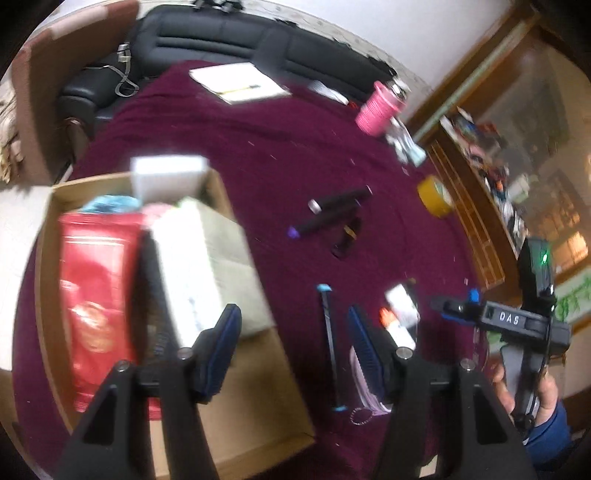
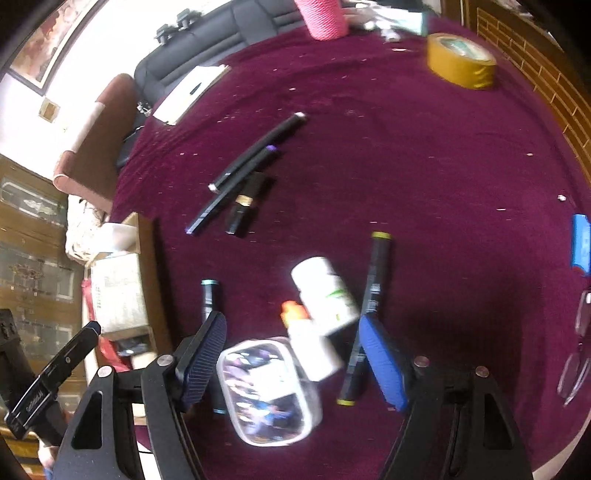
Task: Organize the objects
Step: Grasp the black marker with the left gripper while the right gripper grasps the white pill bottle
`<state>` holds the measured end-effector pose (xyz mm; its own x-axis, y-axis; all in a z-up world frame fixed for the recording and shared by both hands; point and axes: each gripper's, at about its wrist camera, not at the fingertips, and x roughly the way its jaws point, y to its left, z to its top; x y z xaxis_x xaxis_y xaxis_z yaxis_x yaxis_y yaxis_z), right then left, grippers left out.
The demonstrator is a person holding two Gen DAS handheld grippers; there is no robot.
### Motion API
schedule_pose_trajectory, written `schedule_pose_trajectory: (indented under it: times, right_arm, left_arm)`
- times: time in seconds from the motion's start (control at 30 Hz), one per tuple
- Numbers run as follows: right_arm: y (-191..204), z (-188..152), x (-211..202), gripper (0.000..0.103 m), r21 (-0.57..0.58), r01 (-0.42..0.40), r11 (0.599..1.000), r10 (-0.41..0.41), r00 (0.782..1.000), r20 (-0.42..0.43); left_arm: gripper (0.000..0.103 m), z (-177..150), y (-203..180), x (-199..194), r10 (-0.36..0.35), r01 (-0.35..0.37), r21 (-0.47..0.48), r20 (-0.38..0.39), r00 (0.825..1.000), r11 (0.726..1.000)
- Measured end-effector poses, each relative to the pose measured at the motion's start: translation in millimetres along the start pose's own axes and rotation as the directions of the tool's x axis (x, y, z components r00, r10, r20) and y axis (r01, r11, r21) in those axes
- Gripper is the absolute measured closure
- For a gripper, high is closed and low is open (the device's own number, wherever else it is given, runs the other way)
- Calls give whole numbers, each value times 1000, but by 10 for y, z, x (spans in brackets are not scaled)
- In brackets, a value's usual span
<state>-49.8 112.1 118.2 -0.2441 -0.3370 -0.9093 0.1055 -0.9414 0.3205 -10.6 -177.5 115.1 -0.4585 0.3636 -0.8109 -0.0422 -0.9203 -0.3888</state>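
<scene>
A cardboard box (image 1: 255,373) on the maroon cloth holds a red packet (image 1: 94,295) and a white carton (image 1: 188,266). My left gripper (image 1: 293,343) is open and empty over the box's right wall, next to a black marker with blue ends (image 1: 330,343). My right gripper (image 2: 291,358) is open above a clear zip pouch (image 2: 267,391), a glue bottle with an orange cap (image 2: 312,341) and a white pill bottle (image 2: 327,291). A yellow-ended black marker (image 2: 369,310) lies by its right finger. Two black pens (image 2: 255,158) and a lipstick (image 2: 243,206) lie farther out.
A yellow tape roll (image 2: 460,61), a pink cup (image 2: 321,16) and a notebook (image 1: 238,81) sit at the far side of the table. A black sofa (image 1: 229,33) is behind. Glasses (image 2: 580,347) lie at the right edge. A wooden shelf (image 1: 476,221) stands right.
</scene>
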Motion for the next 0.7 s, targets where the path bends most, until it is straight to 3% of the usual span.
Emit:
schedule_pose_trajectory:
  times: [0.07, 0.27, 0.4, 0.7]
  right_arm:
    - [-44, -15, 21, 52, -24, 22, 999, -22, 1000, -10]
    - [-106, -45, 78, 67, -102, 48, 994, -50, 999, -10]
    - [-70, -16, 183, 68, -166, 69, 984, -74, 997, -21]
    - [46, 154, 540, 68, -232, 76, 970, -98, 991, -86]
  left_arm:
    - [44, -54, -165, 155, -8, 9, 26, -43, 999, 1000]
    - [44, -172, -427, 547, 5, 1, 49, -127, 992, 999]
    - [49, -216, -491, 747, 28, -20, 49, -162, 986, 999]
    - [49, -282, -551, 966, 77, -70, 41, -188, 979, 997]
